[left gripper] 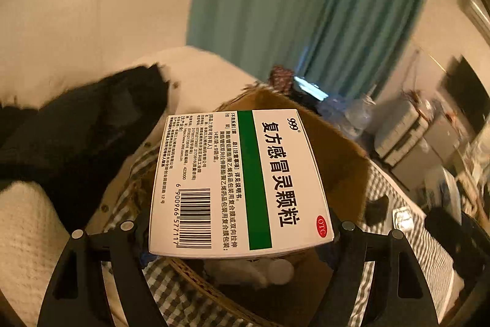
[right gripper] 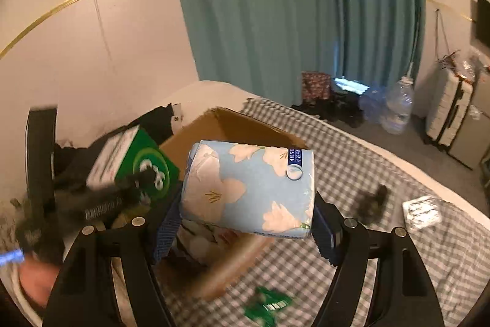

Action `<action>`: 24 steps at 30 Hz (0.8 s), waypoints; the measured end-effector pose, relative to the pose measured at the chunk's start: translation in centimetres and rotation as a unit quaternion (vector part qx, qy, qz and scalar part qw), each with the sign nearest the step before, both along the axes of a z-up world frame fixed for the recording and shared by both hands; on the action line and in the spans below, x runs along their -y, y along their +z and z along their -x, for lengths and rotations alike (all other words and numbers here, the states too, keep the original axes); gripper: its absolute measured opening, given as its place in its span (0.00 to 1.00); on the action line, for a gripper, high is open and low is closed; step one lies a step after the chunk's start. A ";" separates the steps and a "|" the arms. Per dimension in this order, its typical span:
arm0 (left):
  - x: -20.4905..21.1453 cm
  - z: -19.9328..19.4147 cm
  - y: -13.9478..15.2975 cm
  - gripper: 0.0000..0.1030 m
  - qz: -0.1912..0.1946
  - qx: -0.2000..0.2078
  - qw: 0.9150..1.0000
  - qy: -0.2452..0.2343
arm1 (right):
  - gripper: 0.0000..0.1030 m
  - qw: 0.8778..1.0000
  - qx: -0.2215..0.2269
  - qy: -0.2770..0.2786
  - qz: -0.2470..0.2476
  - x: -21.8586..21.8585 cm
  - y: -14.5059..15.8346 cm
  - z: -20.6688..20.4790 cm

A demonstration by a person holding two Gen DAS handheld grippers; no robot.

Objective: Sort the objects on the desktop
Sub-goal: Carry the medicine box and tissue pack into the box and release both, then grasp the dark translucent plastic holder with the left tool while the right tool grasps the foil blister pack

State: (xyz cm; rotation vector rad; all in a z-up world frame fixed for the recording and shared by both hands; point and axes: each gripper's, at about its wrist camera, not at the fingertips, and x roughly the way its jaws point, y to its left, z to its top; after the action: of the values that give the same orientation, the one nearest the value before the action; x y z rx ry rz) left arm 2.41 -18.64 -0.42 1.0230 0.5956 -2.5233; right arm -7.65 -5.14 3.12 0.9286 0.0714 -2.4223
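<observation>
Left wrist view: left tool point(left gripper: 242, 235) clamps medicine box point(left gripper: 235, 183) above cardboard box point(left gripper: 337, 161); right tool point(right gripper: 245, 222) clamps tissue pack point(right gripper: 248, 186), cardboard box at 12 o'clock.

Both views are dim and warm-toned, the walls tinted yellowish. The brightest patch is a sliver of daylight at the foot of the teal curtain point(right gripper: 349, 83). Fisheye distortion bends the room and blacks out the corners. The medicine box point(left gripper: 237, 183) print is sharp in the left view, while the dark clothing point(left gripper: 79, 137) and the far right edge smear with motion blur; in the right view the lower left corner and the green packet point(right gripper: 268, 307) are blurred.
</observation>
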 end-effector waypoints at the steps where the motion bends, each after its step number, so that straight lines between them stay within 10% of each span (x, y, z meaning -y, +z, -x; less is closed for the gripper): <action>1: 0.2 0.3 -0.6 0.78 -0.010 0.001 1.000 -0.002 | 0.72 1.000 0.003 0.000 0.001 0.9 -0.4 0.8; 6: 0.3 1.9 -2.1 0.96 -0.001 0.008 1.000 0.008 | 1.00 0.999 0.038 -0.020 0.027 3.0 -1.6 4.1; 16: -6.2 2.1 -0.8 0.98 0.093 -0.018 0.992 -0.079 | 1.00 0.992 -0.048 -0.115 0.000 -7.1 0.5 1.5; 24: -13.0 0.8 1.2 1.00 0.031 -0.051 0.986 -0.159 | 1.00 0.975 -0.035 -0.217 -0.028 -20.6 -1.3 -1.9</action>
State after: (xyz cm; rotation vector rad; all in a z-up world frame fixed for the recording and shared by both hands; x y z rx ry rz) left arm 1.63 -5.69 0.81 1.0409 0.4045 -2.8663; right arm -5.73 15.43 1.82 0.9632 -0.0429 -2.8697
